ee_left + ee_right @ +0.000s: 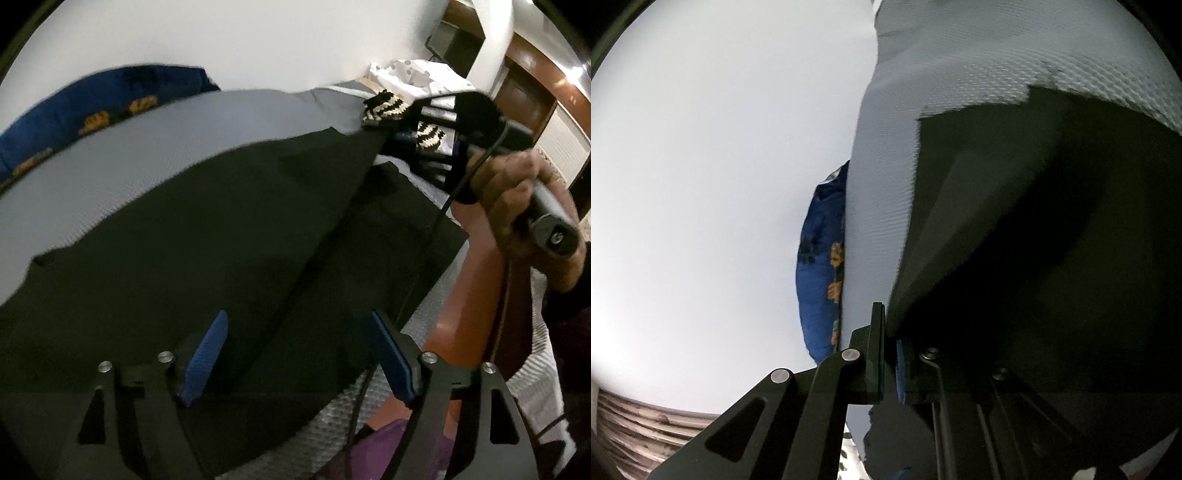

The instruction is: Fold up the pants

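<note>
Dark green pants [207, 229] lie spread on a grey textured bed sheet [177, 144]. My left gripper [299, 354] hangs open just above them, and its blue pads [207, 354] stand wide apart with only flat cloth below. At the far right a hand [517, 184] holds my right gripper [397, 133], which lifts one corner of the pants into a raised fold. In the right wrist view the right gripper [888, 332] is shut on the edge of the pants [1034, 240], and the dark cloth covers its right finger.
A blue pillow with orange figures [92, 107] [820, 266] lies against the white wall behind the bed. A white garment [417, 75] and a black-and-cream striped knit piece [384, 107] sit at the far end. A black cable [436, 229] crosses the pants' right side.
</note>
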`<state>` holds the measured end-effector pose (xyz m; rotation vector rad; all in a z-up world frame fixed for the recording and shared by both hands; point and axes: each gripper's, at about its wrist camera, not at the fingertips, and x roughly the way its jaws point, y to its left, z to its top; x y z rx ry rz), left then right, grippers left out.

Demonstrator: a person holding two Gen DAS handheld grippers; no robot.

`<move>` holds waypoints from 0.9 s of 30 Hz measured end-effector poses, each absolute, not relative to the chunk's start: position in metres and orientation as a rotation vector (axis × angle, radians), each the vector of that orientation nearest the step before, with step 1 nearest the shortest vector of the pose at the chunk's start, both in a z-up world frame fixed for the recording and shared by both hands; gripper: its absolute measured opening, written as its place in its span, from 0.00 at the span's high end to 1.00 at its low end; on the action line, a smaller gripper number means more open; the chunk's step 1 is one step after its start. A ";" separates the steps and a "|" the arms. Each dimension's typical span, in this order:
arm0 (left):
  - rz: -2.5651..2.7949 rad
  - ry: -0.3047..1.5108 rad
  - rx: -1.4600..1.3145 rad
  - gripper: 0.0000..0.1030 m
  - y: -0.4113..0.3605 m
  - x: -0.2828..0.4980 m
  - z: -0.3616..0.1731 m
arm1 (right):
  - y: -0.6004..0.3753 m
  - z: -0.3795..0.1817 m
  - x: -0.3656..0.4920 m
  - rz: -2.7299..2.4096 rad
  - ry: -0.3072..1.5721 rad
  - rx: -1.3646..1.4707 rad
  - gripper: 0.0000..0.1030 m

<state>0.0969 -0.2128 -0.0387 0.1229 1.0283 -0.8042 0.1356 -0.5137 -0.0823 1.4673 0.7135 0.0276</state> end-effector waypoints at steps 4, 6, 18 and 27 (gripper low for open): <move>-0.627 0.979 0.301 0.24 -0.222 0.098 -0.047 | -0.510 -0.059 0.137 0.061 0.705 1.450 0.93; -0.541 0.970 0.410 0.24 -0.231 0.101 -0.054 | -0.508 -0.046 0.134 0.074 0.697 1.421 0.93; -0.581 0.898 0.374 0.92 -0.219 0.109 -0.056 | -0.513 -0.031 0.108 0.042 0.660 1.394 0.93; -0.659 0.858 0.368 0.93 -0.214 0.087 -0.030 | -0.525 -0.051 0.072 -0.044 0.635 1.422 0.93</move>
